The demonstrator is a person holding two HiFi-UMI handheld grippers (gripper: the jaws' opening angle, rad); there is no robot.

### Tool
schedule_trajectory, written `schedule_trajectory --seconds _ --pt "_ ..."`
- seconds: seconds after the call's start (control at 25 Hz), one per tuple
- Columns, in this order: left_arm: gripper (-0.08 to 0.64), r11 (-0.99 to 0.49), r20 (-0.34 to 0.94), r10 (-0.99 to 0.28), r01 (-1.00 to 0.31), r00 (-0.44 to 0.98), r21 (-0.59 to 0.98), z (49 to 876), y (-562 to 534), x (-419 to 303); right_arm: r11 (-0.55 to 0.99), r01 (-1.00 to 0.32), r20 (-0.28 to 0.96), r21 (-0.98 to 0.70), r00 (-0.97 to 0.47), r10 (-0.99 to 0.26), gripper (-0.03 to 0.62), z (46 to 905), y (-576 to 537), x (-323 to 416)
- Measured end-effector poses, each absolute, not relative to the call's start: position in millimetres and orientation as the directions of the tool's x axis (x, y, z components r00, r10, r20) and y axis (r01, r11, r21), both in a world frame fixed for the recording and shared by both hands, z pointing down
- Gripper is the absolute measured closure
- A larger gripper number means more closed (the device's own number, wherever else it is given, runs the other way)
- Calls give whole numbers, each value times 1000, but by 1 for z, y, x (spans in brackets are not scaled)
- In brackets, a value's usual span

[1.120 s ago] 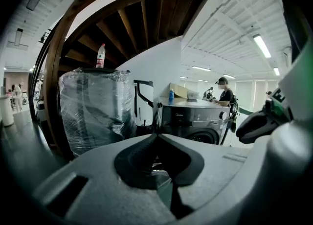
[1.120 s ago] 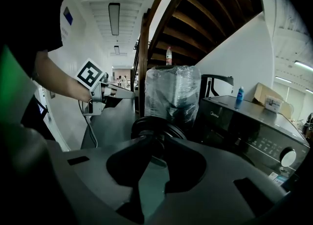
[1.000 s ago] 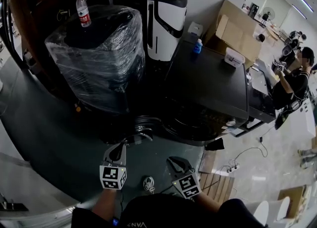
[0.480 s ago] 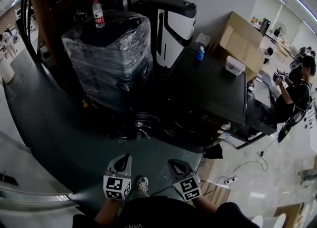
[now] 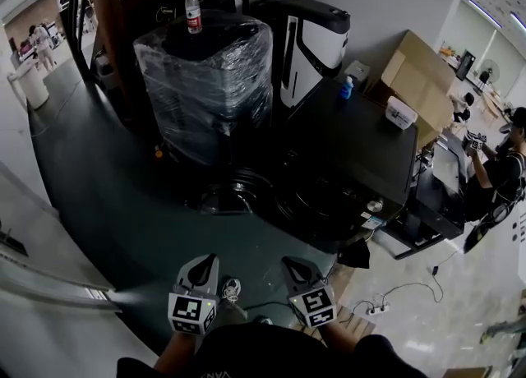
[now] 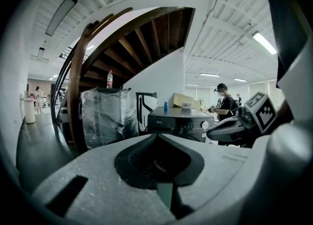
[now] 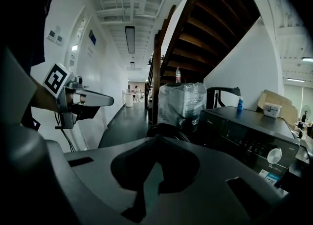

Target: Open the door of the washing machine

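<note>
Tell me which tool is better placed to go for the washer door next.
Left, probably. In the head view the left tool sits nearly straight below the round door, which hangs out left of the washing machine; the right tool is further aside. Both are shut and empty.

Bottle [image 5: 192, 10] on wrapped crate [image 5: 209, 80], washing machine [image 5: 353, 154] right

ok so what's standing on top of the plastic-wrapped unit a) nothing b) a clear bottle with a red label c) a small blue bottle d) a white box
b: a clear bottle with a red label stands upright on the plastic-wrapped unit; the blue bottle and white box sit on top of the washing machine instead.
</note>
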State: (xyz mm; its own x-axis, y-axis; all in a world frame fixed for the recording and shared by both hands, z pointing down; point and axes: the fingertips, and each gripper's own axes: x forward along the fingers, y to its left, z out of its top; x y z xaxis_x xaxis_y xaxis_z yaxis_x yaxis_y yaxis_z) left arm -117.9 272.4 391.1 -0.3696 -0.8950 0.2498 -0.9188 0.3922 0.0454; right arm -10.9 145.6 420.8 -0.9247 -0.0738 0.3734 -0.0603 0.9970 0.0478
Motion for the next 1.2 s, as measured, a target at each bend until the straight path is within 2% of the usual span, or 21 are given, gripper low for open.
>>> schedule_trajectory --seconds 0.32,0.56,1.2 --pt "543 462 231 -869 -885 -438 62 388 304 -71 1000 7 346 28 -938 -3 586 413 169 21" --pt "543 443 242 -872 -896 -425 22 384 309 -45 998 51 337 34 -941 37 586 406 184 38" --pt "543 447 249 -866 -894 -434 -4 387 321 -17 997 53 363 51 -931 31 588 400 186 66"
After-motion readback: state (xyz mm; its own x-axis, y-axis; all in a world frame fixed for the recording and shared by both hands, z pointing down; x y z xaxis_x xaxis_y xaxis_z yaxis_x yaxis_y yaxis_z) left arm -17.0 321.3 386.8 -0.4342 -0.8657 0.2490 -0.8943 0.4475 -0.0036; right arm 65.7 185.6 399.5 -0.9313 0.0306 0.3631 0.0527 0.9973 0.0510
